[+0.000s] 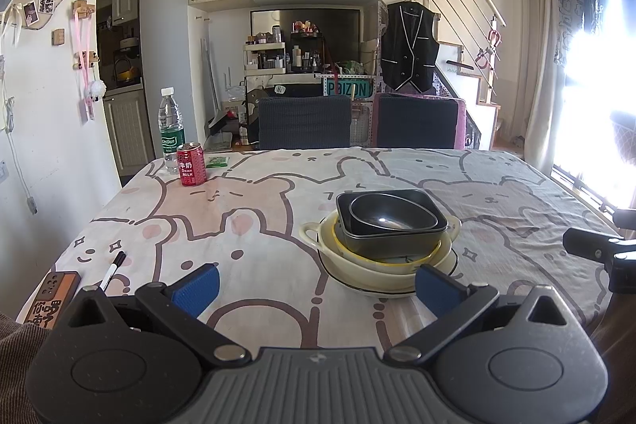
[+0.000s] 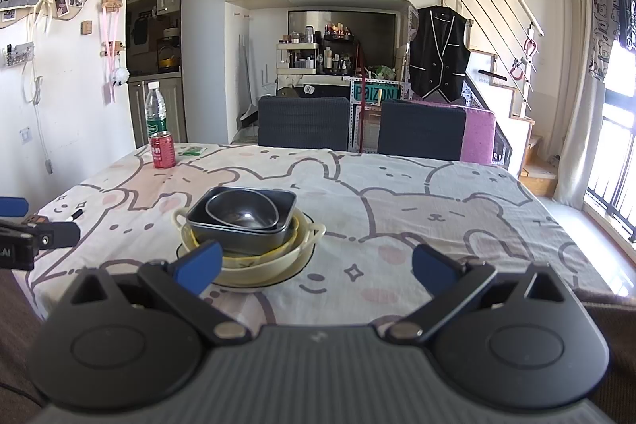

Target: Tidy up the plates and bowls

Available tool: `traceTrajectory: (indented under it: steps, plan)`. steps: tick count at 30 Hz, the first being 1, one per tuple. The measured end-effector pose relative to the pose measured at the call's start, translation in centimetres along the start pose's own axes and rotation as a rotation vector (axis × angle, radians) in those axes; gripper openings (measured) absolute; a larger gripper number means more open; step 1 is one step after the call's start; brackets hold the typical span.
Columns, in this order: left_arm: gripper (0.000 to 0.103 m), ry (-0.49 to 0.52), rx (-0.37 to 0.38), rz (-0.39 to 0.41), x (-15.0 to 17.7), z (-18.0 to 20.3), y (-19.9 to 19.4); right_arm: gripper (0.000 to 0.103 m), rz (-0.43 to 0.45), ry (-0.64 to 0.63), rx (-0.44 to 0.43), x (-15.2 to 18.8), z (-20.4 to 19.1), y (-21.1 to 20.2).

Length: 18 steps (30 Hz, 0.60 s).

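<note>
- Left claw (image 1: 316, 287) gapes wide, holding nothing; the stack of bowls (image 1: 381, 245) sits just beyond its right fingertip.
- Right claw (image 2: 316, 271) likewise spread, stack (image 2: 246, 237) behind its left fingertip.
- Fingertips hide the bottom plate's near rim.

**Open cloth around one central stack**

The dish stack (image 1: 381, 241) stands mid-frame, bare tablecloth (image 1: 246, 209) on every side of it. In the left wrist view, a can (image 1: 192, 164) and bottle (image 1: 171, 130) block the upper left; a pen (image 1: 113, 270) and phone (image 1: 51, 299) lie lower left. Two chairs (image 1: 304, 122) close the far edge.
</note>
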State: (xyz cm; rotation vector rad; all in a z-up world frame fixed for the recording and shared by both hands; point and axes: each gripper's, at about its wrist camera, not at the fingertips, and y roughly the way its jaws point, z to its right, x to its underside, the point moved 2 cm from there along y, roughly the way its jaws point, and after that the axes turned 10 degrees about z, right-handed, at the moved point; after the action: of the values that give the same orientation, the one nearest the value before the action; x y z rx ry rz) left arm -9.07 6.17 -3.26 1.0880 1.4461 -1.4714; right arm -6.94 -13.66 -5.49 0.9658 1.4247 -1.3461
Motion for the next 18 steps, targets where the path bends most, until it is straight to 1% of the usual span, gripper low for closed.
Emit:
traceTrajectory:
  steps: [18]
  plan:
    - [0.103,0.007,-0.007,0.005,-0.15,-0.22,-0.19,0.103,-0.001,-0.001,0.0,-0.01,-0.01,-0.01]
